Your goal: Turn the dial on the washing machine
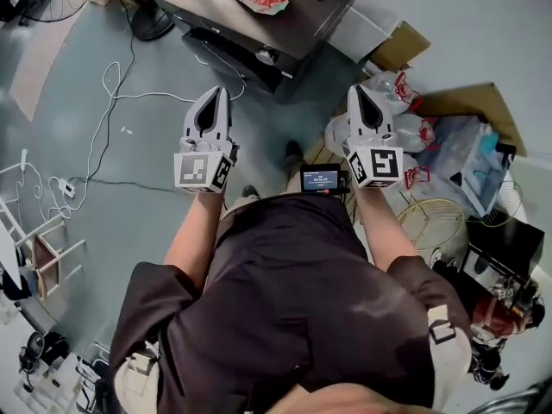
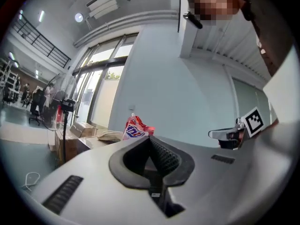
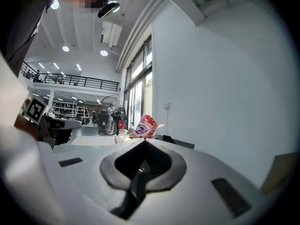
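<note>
Plainly, both pairs of jaws are closed on nothing. In the left gripper view the left gripper (image 2: 151, 143) brings its black ribbed pads together in a point with only air ahead. In the right gripper view the right gripper (image 3: 142, 146) shows the same pinched, empty tip. Just past each tip, near 12 o'clock, stands a crinkled red, white and blue detergent bag (image 2: 136, 129), and both gripper bodies hide whatever lies below it. The head view gives the layout. Both grippers are held side by side, well apart, pointing toward 12 o'clock at a low, box-shaped washing machine (image 1: 211, 3) with a dull grey-brown top, on which the bag sits. The machine is ahead of the jaws and touches neither pair. Its dark front strip runs slantwise, roughly from 10 o'clock down to 4 o'clock, and carries a small pale round knob (image 1: 266, 56). I take this to be the dial, though it is too small to be sure. The knob lies at about 1 o'clock from the left tips and about 10 o'clock from the right tips, between the two lines of aim. The left gripper looks somewhat nearer, so I judge that either hand must swing inward and open its jaws before reaching it.
</note>
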{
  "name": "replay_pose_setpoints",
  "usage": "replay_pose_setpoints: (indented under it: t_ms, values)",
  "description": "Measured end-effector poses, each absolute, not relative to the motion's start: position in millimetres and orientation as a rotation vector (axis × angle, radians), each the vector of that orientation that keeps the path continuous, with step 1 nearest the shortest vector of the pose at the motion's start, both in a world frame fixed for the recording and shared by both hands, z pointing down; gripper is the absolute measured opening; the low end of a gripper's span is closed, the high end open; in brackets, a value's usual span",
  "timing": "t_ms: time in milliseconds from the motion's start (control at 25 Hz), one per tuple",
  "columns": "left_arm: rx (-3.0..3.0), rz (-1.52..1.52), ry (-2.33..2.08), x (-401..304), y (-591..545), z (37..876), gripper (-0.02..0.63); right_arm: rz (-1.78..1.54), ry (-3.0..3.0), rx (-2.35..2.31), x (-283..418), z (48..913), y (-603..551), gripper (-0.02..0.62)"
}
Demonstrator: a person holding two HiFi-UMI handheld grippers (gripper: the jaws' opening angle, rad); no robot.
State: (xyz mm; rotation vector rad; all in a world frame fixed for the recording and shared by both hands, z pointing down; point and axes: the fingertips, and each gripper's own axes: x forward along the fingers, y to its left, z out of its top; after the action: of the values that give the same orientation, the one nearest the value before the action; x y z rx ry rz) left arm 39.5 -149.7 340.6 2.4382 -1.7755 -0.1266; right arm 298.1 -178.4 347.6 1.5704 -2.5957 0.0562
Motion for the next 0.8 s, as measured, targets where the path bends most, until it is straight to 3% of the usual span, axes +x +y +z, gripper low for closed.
replay_pose_setpoints:
  t_ms: [400,800]
  values:
    - [2.505,-0.127,-1.577,3.8,-35.8,330.8,-0.006,0.047,-2.579,1.690,251.8,313.7,-38.8,0.002]
    - [2.514,-0.086,-1.442,4.6,28.3,340.5,-0.006,0.152,-2.634,1.672,236.8,317.9,25.0,0.002]
